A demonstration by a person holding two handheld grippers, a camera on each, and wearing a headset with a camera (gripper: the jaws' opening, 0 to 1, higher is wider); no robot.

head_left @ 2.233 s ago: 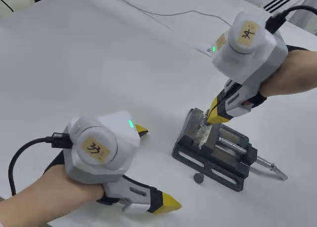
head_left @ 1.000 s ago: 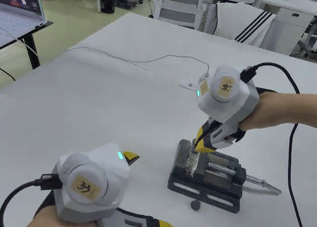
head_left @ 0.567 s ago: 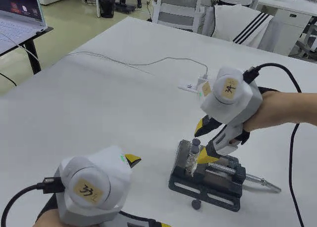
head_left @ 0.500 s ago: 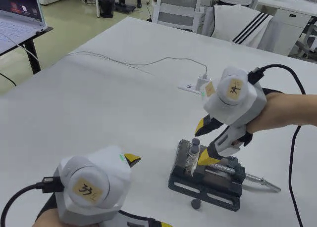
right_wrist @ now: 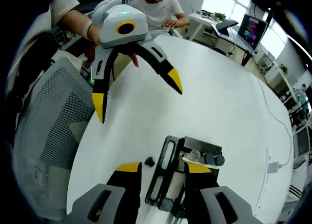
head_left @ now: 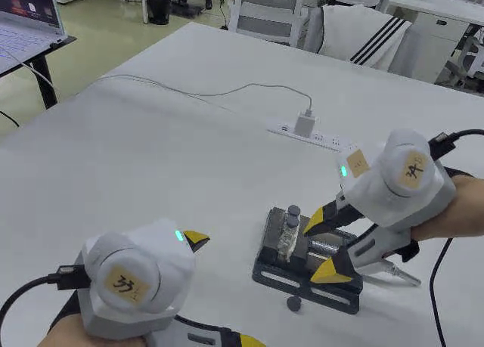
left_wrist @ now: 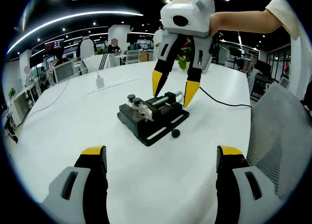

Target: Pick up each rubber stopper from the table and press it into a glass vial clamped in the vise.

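A black vise stands on the white table and clamps two glass vials, each capped by a dark rubber stopper. One loose stopper lies on the table just in front of the vise. My right gripper hovers open over the vise's right end, apart from the vials, with nothing in it. At the near left my left gripper is open and holds nothing. The left gripper view has the vise, the vials, the loose stopper and the right gripper. The right gripper view looks down on the vise and the loose stopper.
A white power strip with a plugged charger and its cable lies at the back of the table. A laptop sits on a side table at the far left. Chairs stand beyond the far edge. A mesh chair is by the table's near side.
My right gripper was shut over the vise, then opened, leaving a stopper in a vial, and drew back to the right. The left gripper stayed put.
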